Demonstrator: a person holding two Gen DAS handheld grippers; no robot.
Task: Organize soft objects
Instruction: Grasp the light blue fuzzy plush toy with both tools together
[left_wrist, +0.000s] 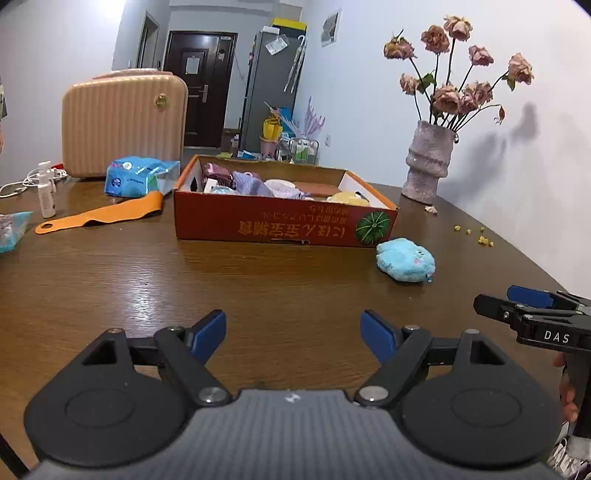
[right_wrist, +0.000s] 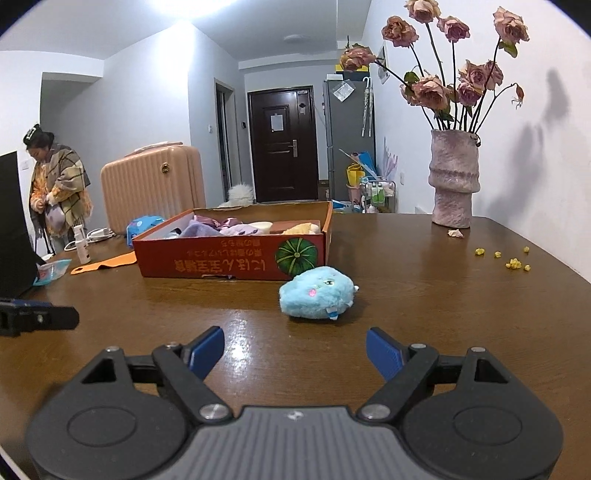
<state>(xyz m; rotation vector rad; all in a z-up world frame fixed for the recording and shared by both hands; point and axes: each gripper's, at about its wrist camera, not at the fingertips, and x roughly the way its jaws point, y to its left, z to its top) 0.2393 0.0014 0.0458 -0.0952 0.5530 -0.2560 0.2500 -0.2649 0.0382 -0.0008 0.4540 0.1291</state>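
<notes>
A blue plush toy (right_wrist: 317, 292) lies on the brown surface (right_wrist: 424, 295) just in front of the red cardboard box (right_wrist: 229, 258), near the box's corner with the green pumpkin print, and apart from its wall. The box already holds several soft things in purple, cream and yellow. The right tongs (right_wrist: 295, 352) hover low on the near side of the toy with both blue pads spread wide and nothing between them; the toy sits ahead of the gap, slightly toward the right pad. The left tongs (left_wrist: 293, 334) are likewise spread and empty, further from the box's front wall, with bare wood ahead of them. Judging from this, the toy is the last loose piece and the right tongs are lined up to take it. The risk lies in the fur: a shallow pinch may catch only pile and let the toy slip out on the lift. Coming in too low could push it along the glossy wood against the box wall. Carrying it over the rim too low could snag the wall and shift the box. The vase of dried roses (right_wrist: 453, 177) stands well behind the box's right end, so a wide swing could reach it.
</notes>
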